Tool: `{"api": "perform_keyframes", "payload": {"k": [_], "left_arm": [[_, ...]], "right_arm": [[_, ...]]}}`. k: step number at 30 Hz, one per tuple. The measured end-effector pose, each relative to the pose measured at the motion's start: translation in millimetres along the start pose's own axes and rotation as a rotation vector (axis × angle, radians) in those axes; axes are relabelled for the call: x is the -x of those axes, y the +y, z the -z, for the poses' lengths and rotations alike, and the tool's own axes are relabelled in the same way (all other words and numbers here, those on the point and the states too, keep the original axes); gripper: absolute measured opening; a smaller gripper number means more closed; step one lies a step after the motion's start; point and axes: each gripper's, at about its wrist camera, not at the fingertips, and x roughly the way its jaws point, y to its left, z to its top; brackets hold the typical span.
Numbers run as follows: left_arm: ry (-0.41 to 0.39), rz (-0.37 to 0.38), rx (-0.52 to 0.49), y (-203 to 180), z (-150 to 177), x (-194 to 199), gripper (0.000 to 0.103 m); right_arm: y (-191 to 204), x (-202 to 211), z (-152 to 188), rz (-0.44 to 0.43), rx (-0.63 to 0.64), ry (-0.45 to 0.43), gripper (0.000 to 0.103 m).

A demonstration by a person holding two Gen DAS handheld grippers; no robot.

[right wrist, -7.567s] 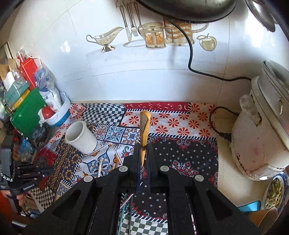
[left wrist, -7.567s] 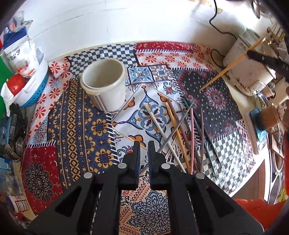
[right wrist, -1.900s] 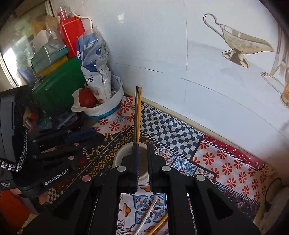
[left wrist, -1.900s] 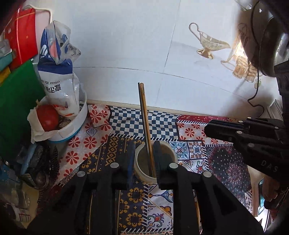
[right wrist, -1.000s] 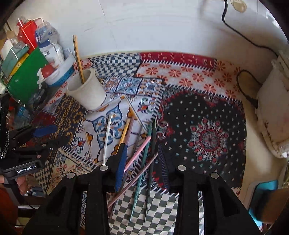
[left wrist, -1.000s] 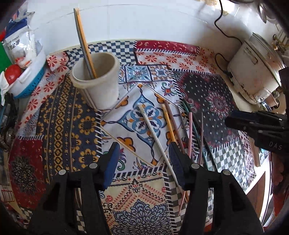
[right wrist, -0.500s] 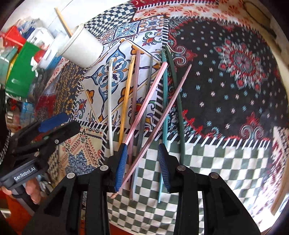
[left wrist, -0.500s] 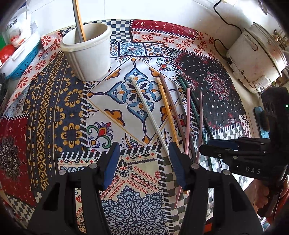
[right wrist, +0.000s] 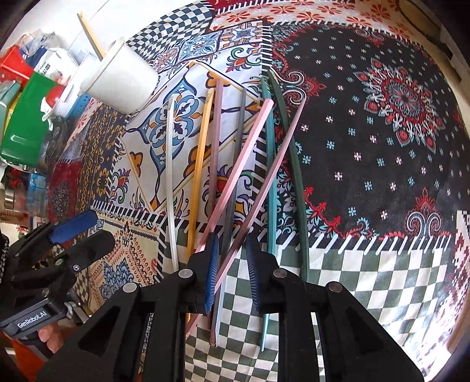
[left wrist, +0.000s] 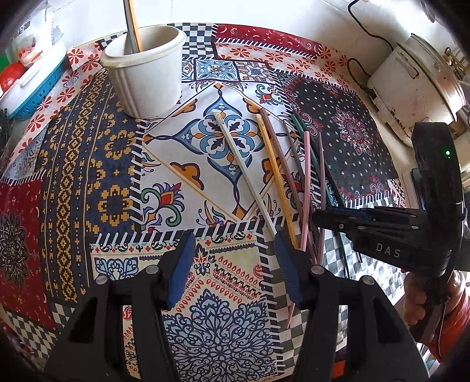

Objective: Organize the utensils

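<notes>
The right gripper (right wrist: 230, 258) carries "DAS" in pale letters on its black body, read from the left wrist view, and the left gripper (left wrist: 235, 258) shows "GenRobot.AI" on its side in the right wrist view. A white bag at the far left has print on it, too small to read.

The left gripper hangs wide open over the cloth (left wrist: 88, 164), holding nothing. The right gripper is partly open and low over the chopsticks (right wrist: 235, 164); a pink stick (right wrist: 249, 141) and a darker mauve one (right wrist: 273, 164) run between its blue pads (right wrist: 212, 273), but the pads do not press on either.

The loose chopsticks lie fanned on the patterned cloth, white, yellow, brown, grey, pink, teal and dark green, some crossing. The cup (left wrist: 147, 64) stands upright at the far left of the cloth with two sticks (left wrist: 132, 26) leaning in it.

Half a second ago the right gripper was a little higher and further back; it has now dropped closer, so the sticks fill more of its view. The left gripper has edged nearer the cup. The fan of sticks has not shifted.
</notes>
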Motion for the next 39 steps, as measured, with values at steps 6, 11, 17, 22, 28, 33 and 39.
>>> {"api": "perform_keyframes", "payload": {"k": [6,11,17,22,28,33,39], "left_arm": [[0.025,0.056,-0.008,-11,-9,-8,0.052],[0.078,0.132,-0.026,-25,-21,-24,0.040],[0.147,0.175,-0.041,-43,-33,-49,0.022],[0.157,0.126,-0.042,-52,-43,-65,0.012],[0.179,0.115,-0.002,-42,-51,-76,0.005],[0.156,0.071,0.018,-32,-56,-70,0.005],[0.125,0.049,0.040,-18,-65,-57,0.005]], "right_arm": [[0,2,0,-0.006,0.011,-0.028,0.005],[-10,17,-3,-0.019,-0.008,-0.057,0.005],[-23,40,-6,-0.006,-0.033,-0.104,0.005],[-32,52,-8,0.017,-0.056,-0.134,0.005],[-44,60,-11,0.037,-0.062,-0.144,0.005],[-48,62,-18,0.047,-0.053,-0.146,0.005],[-51,68,-30,0.046,-0.032,-0.161,0.005]]}}
